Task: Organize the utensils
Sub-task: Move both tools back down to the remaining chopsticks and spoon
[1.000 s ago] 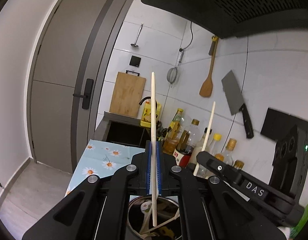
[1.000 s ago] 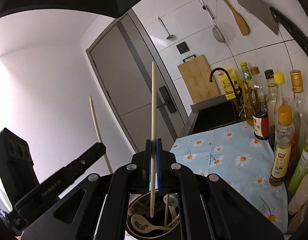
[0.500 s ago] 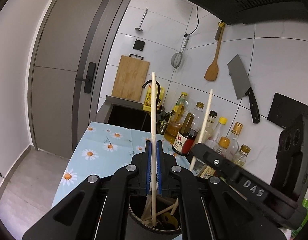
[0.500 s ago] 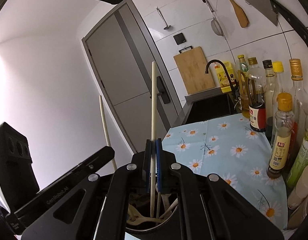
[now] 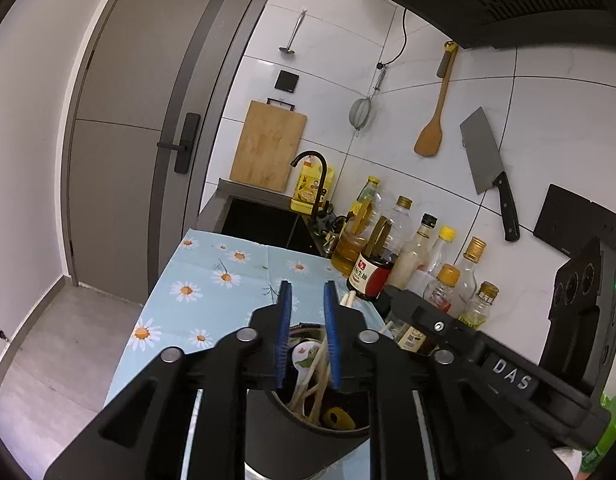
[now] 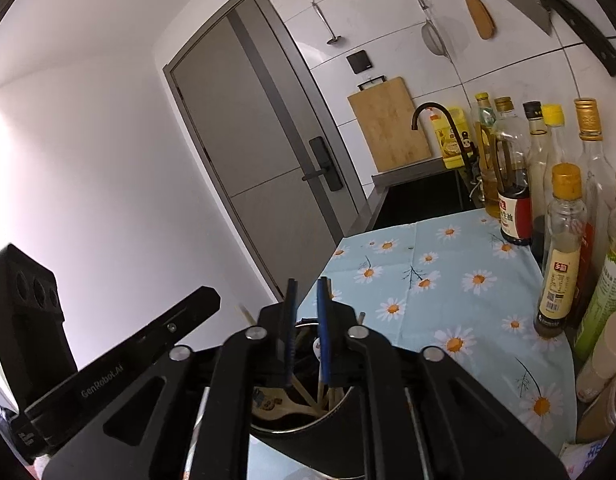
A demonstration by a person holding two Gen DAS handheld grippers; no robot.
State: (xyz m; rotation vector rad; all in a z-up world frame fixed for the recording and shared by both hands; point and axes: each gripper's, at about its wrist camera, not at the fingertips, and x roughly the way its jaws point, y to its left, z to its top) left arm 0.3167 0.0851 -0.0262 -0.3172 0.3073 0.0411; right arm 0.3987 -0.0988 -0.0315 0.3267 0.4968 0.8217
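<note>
A dark round utensil holder (image 5: 292,436) stands on the daisy tablecloth, right under both grippers; it also shows in the right wrist view (image 6: 308,436). It holds chopsticks (image 5: 313,372), a white ceramic spoon (image 5: 302,356) and a wooden spoon (image 6: 284,404). My left gripper (image 5: 308,292) is open and empty above the holder's rim. My right gripper (image 6: 306,286) is open and empty above it too. Chopstick tips (image 5: 347,299) stick up beside the left gripper's right finger. Each gripper shows at the side of the other's view.
Several sauce and oil bottles (image 5: 387,248) line the wall to the right. The daisy cloth (image 6: 447,292) covers the counter ahead, and a black sink with a tap (image 5: 311,184) lies beyond. A cleaver (image 5: 487,168) and wooden spatula (image 5: 431,120) hang on the tiles.
Both grippers held a chopstick upright over the holder, lowered them in, then opened. The chopsticks now rest in the holder.
</note>
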